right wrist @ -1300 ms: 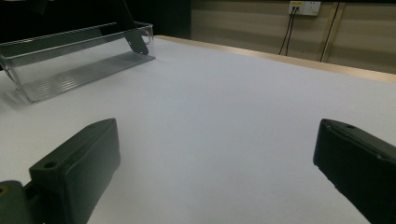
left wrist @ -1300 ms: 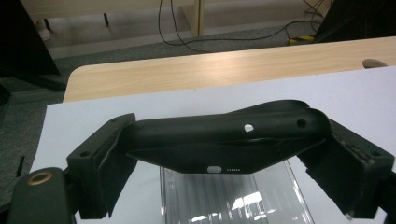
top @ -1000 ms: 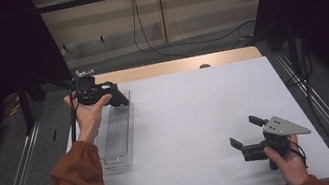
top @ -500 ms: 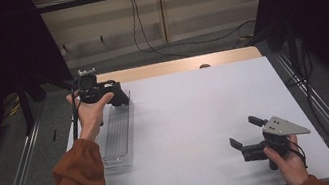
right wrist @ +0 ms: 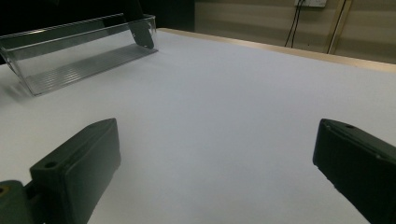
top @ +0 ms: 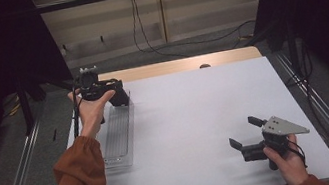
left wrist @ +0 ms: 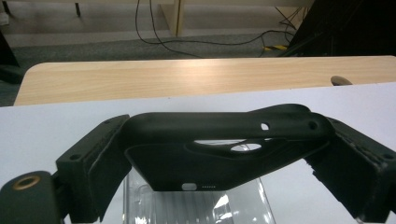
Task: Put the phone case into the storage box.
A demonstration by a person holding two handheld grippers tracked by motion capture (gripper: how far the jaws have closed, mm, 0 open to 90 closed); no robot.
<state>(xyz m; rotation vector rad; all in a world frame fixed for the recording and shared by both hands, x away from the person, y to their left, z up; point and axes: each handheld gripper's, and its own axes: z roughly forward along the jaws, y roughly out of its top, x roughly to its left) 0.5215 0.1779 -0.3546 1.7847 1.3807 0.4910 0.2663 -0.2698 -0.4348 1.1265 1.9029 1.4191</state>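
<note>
From the high view: left gripper [top: 119, 91] sits at the far-left part of the white table [top: 197, 117], over the far end of a clear plastic tray [top: 118, 135]. It's clamped on a black phone case [top: 120, 96]; the case's lower edge dips toward the tray's far end, but whether it touches is not clear. Left hand [top: 89, 110] wraps the gripper body, rust-coloured sleeve [top: 74, 183] trailing back to the near edge. Right gripper [top: 246, 135] is near the table's near-right corner, well apart from the tray, jaws spread wide with nothing between them. Right hand [top: 283, 164] holds it low over the table.

Left gripper view: phone case [left wrist: 224, 149] spans the whole gap between both jaws, pinched at its two ends, tilted a bit. Camera cutout and small holes in its rim are visible. Tray [left wrist: 196, 200] is directly below it. Bare wood strip [left wrist: 187, 79] runs along the table's far edge.

Right gripper view: jaws wide apart, only bare table [right wrist: 224, 116] between them. Tray [right wrist: 74, 51] is far off at upper left, with the dark case [right wrist: 140, 30] leaning into its far end.
</note>
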